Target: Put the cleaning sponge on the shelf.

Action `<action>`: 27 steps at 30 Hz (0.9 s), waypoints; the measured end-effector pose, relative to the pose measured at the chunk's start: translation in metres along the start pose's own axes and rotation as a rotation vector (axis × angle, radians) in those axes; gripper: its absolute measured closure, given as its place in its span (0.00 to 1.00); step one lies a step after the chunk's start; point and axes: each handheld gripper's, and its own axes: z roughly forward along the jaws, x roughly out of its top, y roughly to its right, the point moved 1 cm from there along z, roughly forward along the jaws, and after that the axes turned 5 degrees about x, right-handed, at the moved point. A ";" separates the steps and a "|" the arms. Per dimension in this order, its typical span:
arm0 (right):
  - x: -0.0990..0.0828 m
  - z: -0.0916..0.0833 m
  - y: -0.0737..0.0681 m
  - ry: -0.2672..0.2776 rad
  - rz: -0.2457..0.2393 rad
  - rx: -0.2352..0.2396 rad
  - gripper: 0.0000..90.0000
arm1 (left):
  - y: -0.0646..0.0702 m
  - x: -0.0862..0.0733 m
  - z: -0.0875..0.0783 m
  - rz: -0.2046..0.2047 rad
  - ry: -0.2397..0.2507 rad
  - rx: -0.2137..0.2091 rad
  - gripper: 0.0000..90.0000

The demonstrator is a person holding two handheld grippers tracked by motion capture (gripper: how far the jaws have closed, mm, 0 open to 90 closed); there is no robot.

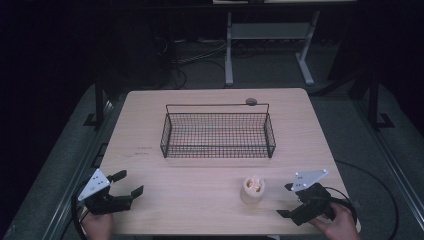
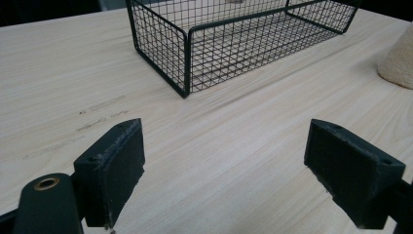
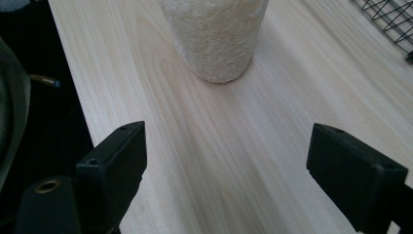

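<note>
a cream, rough-surfaced cylindrical object [image 1: 253, 189] is seen standing upright on the wooden table [image 1: 210, 175], lower centre-right of the high view, below a black wire basket [image 1: 218, 133]. the right gripper [image 1: 286, 200] is held wide open and empty just right of the object, while the left gripper [image 1: 129, 183] at lower left is likewise spread wide with nothing grasped.

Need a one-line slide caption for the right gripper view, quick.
Right gripper, jaws open, faces a cream rough-textured cylinder standing on the wooden table.

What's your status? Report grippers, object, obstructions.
Left gripper open, empty. Right gripper open, jaws facing cream sponge cylinder, not touching. Wire basket empty, mid-table. Path clear.
</note>
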 end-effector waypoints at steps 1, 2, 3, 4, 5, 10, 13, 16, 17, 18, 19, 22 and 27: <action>0.001 0.000 0.000 -0.007 0.000 -0.003 0.16 | 0.000 0.000 0.000 -0.002 0.001 -0.001 0.15; 0.002 0.000 0.000 -0.005 -0.002 0.002 0.16 | 0.000 0.000 0.000 -0.006 0.002 -0.001 0.15; 0.002 0.000 0.000 -0.005 -0.002 0.002 0.16 | 0.000 0.000 -0.001 -0.006 0.002 -0.001 0.15; 0.003 0.000 0.001 -0.005 -0.003 0.003 0.16 | 0.000 0.000 0.000 -0.001 0.002 0.000 0.15; 0.005 0.000 0.001 -0.008 -0.005 0.005 0.16 | 0.000 0.000 0.000 -0.001 0.002 0.000 0.15; 0.011 0.000 0.002 -0.009 -0.009 0.009 0.16 | 0.001 0.001 0.000 0.000 0.003 -0.007 0.15; 0.019 0.000 0.001 -0.011 -0.023 0.012 0.16 | 0.001 0.001 -0.001 -0.006 0.009 -0.006 0.15; 0.024 0.002 0.002 -0.015 -0.024 0.017 0.16 | 0.000 0.000 -0.001 -0.004 0.006 -0.007 0.15; 0.025 0.003 0.003 -0.018 -0.026 0.020 0.16 | 0.000 0.001 -0.001 -0.003 0.006 -0.006 0.15; 0.025 0.003 0.003 -0.018 -0.026 0.020 0.16 | 0.000 0.001 -0.001 -0.003 0.006 -0.006 0.15; 0.030 0.005 0.004 -0.025 -0.026 0.028 0.16 | 0.001 0.001 0.000 -0.004 0.009 -0.007 0.15; 0.034 0.006 0.003 -0.034 -0.037 0.031 0.16 | 0.001 0.001 0.000 -0.003 0.009 -0.007 0.15; 0.048 0.011 0.001 -0.057 -0.075 0.046 0.16 | 0.001 0.001 -0.001 -0.007 0.012 -0.005 0.15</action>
